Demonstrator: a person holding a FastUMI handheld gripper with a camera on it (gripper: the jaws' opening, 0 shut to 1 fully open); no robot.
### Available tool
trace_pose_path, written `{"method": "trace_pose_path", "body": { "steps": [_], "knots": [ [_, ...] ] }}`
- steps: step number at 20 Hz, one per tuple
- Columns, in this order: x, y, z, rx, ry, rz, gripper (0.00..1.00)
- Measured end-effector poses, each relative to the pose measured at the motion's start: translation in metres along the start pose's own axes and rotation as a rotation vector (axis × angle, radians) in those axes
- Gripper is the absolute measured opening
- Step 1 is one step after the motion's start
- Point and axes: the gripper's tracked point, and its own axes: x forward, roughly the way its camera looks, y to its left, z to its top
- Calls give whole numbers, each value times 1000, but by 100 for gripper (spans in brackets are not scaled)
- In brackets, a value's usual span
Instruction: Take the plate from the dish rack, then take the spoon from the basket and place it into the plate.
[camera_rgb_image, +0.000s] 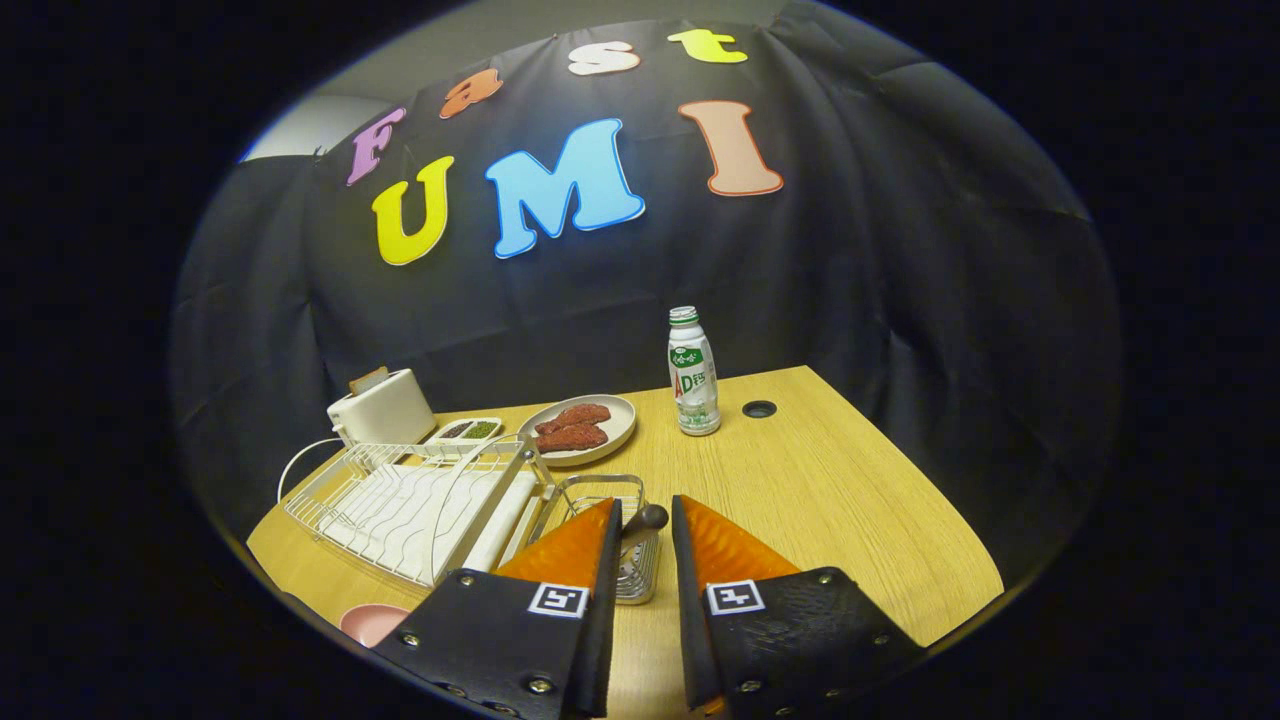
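My gripper (646, 505) hangs over the wire basket (598, 489) fixed to the right end of the white dish rack (420, 505). The dark rounded handle end of the spoon (648, 518) stands up out of the basket, right between my two fingertips. Both fingers sit against its sides, so the gripper is shut on it. The spoon's lower part is hidden by the basket and my fingers. A pink plate (368, 622) lies on the table in front of the rack, left of my left finger, partly cut off.
Behind the rack stand a white toaster (385, 405), a small two-part dish (466, 430) and a beige plate with meat (618, 412). A bottle (693, 372) stands beyond the fingers, near a cable hole (759, 408). Bare wooden table (830, 500) spreads to the right.
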Motion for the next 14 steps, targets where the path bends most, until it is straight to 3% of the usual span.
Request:
{"method": "trace_pose_path", "body": {
  "steps": [8,10,12,13,14],
  "knots": [
    [10,2,6,-97,-105,-8,29],
    [11,9,9,-37,-92,19,19],
    [17,19,14,41,-96,63,19],
    [18,22,10,59,-69,69,7],
    [16,21,12,64,-66,70,7]
  ]
}}
